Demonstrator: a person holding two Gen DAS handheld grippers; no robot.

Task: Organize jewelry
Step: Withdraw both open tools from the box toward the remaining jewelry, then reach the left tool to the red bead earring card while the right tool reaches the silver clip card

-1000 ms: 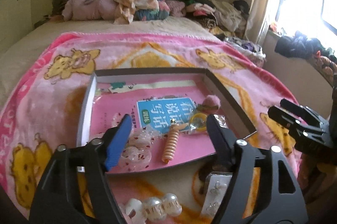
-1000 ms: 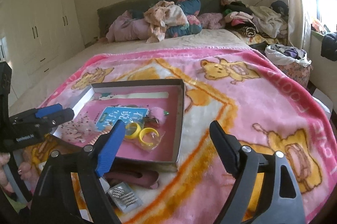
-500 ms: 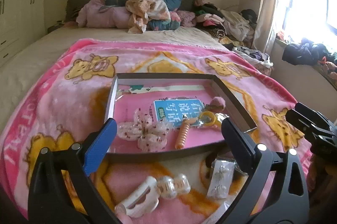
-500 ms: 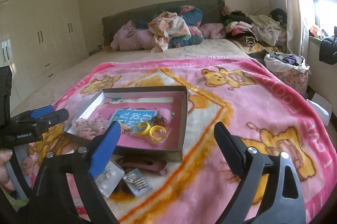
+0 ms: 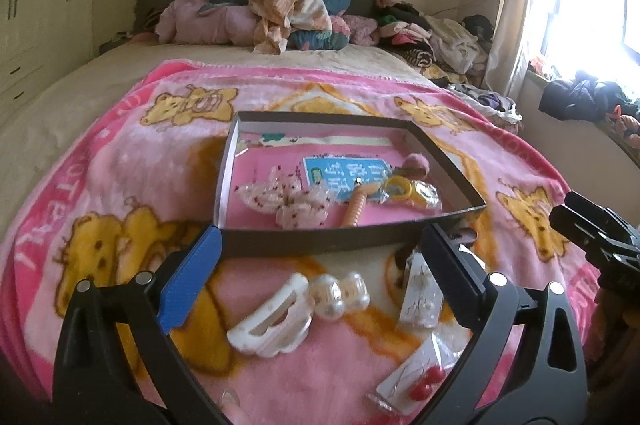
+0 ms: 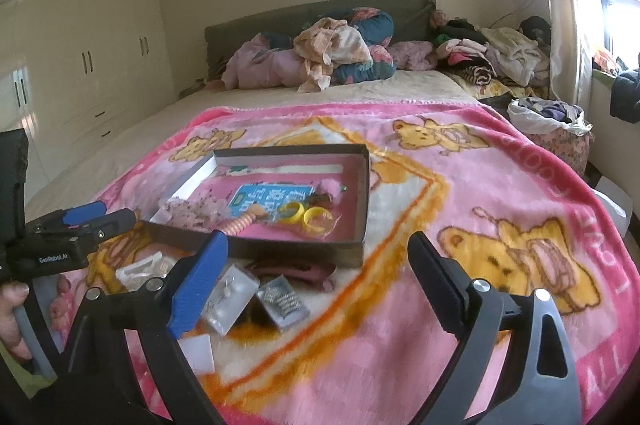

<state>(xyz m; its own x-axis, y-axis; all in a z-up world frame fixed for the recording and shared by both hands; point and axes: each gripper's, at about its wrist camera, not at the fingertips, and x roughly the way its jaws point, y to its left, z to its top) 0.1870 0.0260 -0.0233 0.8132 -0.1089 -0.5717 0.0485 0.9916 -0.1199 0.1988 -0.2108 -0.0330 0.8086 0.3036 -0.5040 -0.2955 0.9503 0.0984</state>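
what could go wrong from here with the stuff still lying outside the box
The white hair claw and pearl clip lie touching, so grabbing one may drag the other. The clear earring packets lie flat on the soft pink blanket, so the open left tool may pinch fabric. The box may shift if bumped.

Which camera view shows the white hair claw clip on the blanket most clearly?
The left wrist view shows it best: the white hair claw clip lies whole on the pink blanket, in front of the box. In the right wrist view the clip is small, pale and partly hidden at the left.
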